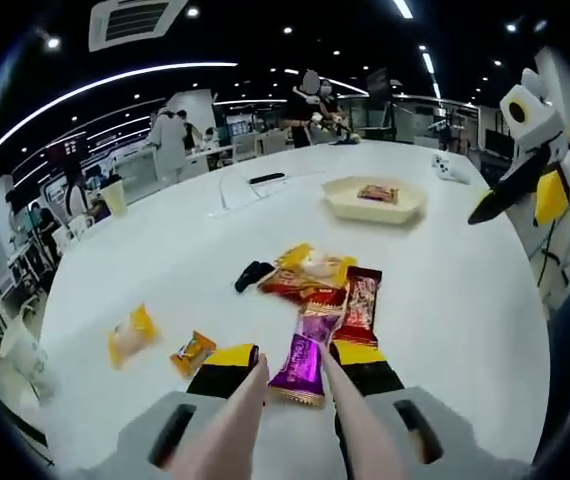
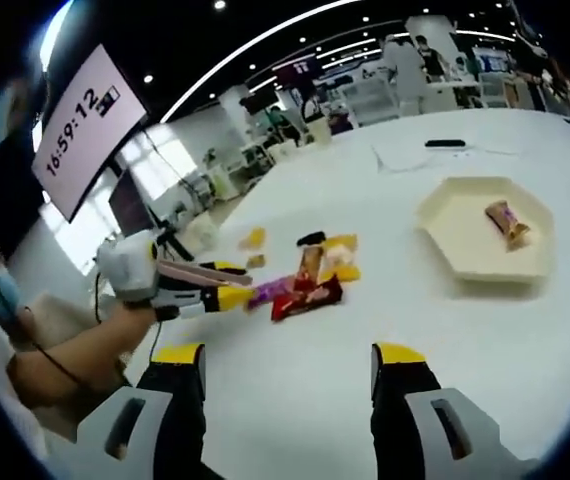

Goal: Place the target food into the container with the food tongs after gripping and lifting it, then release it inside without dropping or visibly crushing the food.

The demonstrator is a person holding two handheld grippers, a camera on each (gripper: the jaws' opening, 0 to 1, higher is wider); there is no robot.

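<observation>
My left gripper [image 1: 295, 362] is shut on a pair of pinkish food tongs [image 1: 240, 415], low over the white table [image 1: 165, 270]. The tong tips stand apart on either side of a purple snack packet [image 1: 303, 358] at the near end of a pile, with a red-brown packet [image 1: 361, 300] and a yellow one [image 1: 310, 268]. A cream hexagonal tray [image 1: 340, 205] farther back holds one packet [image 1: 378, 193]. From the right gripper view, the left gripper [image 2: 227, 283] and tongs [image 2: 200, 272] reach the purple packet [image 2: 265, 292]. My right gripper [image 2: 290, 365] stands open and empty, well short of the tray [image 2: 455, 240].
A small orange packet [image 1: 193, 350] and a yellow wrapped pastry [image 1: 130, 335] lie left of the pile, a black object [image 1: 253, 273] behind it. A phone [image 1: 267, 178] and a cup [image 1: 115, 197] sit farther back. People stand beyond the table. The right gripper [image 1: 510, 200] hovers at the right.
</observation>
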